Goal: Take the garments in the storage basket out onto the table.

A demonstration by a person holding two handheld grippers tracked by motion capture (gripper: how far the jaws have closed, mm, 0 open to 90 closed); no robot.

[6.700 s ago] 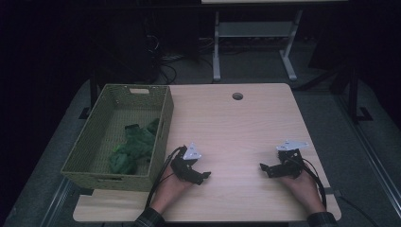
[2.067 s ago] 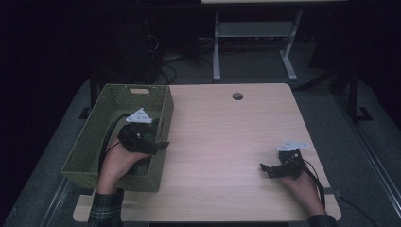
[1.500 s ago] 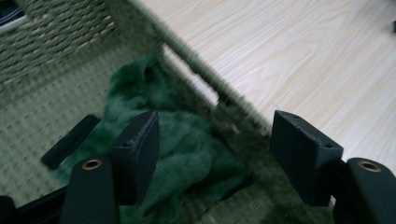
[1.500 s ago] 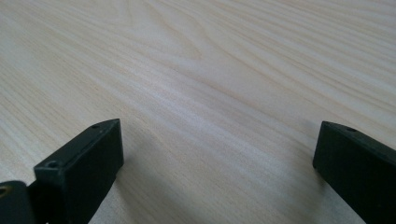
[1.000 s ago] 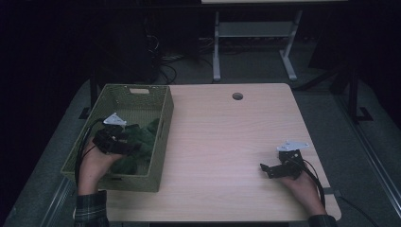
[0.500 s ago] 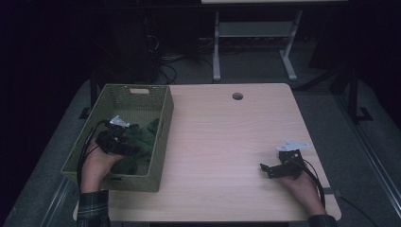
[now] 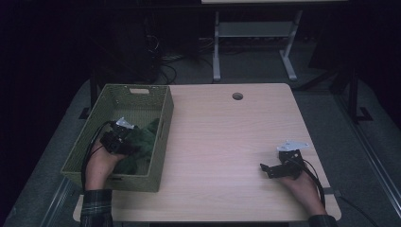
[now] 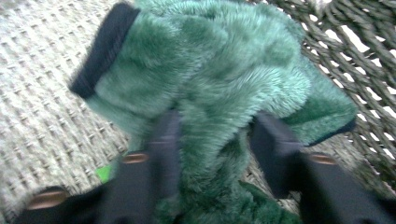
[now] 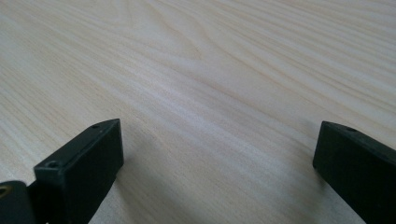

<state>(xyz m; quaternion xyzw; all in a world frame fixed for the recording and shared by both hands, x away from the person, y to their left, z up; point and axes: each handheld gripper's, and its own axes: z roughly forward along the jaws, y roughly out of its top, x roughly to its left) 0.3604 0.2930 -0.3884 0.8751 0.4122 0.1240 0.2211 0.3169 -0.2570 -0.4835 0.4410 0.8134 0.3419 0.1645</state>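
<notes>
No readable text, label, brand, number or sign anywhere.

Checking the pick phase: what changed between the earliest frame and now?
The left gripper went from the table into the woven basket, and its jaws have just been closing around the green fleece garment. The right gripper stayed open on the table.
</notes>
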